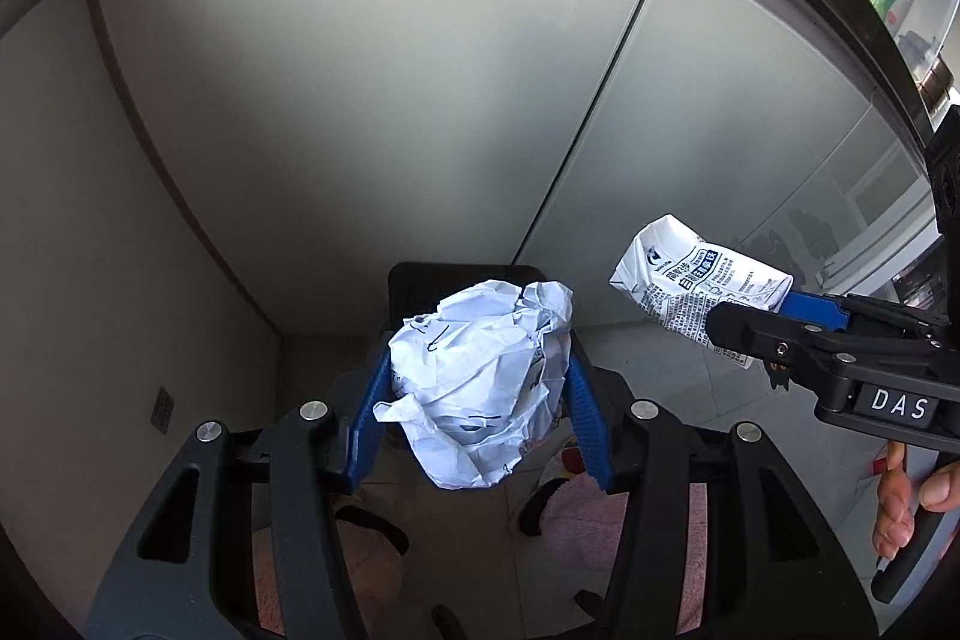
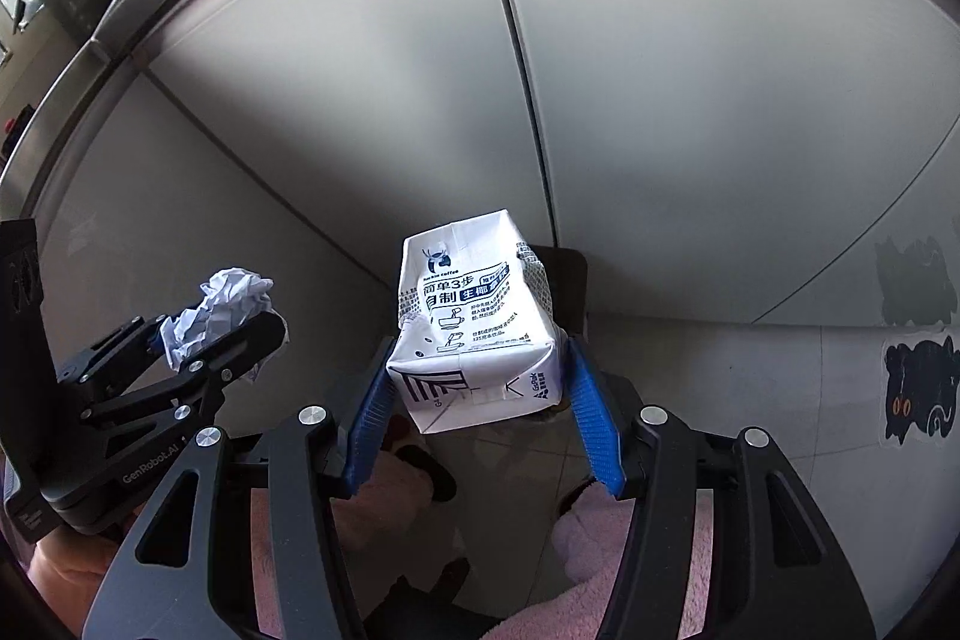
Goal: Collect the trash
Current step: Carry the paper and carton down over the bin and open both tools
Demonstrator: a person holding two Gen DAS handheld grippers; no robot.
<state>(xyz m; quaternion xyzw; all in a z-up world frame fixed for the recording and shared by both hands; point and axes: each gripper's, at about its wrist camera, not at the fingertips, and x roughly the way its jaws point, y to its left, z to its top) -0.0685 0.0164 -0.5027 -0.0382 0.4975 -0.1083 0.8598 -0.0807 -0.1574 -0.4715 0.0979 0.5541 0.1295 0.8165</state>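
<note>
Below both loads, dark bin [image 1: 414, 289].

Crumpled white paper ball [image 1: 480, 382], printed glossy carton [image 2: 474, 334], smooth matt cabinet doors [image 1: 360, 100].

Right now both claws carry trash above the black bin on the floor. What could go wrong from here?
1. The crumpled paper bulges past the left claw and hides most of the bin, so aiming may be poor.
2. The carton is gripped only near its bottom end by the right claw; it could tip or slip.
3. The bin looks narrow, and a dropped piece might land by the pink slippers.
</note>
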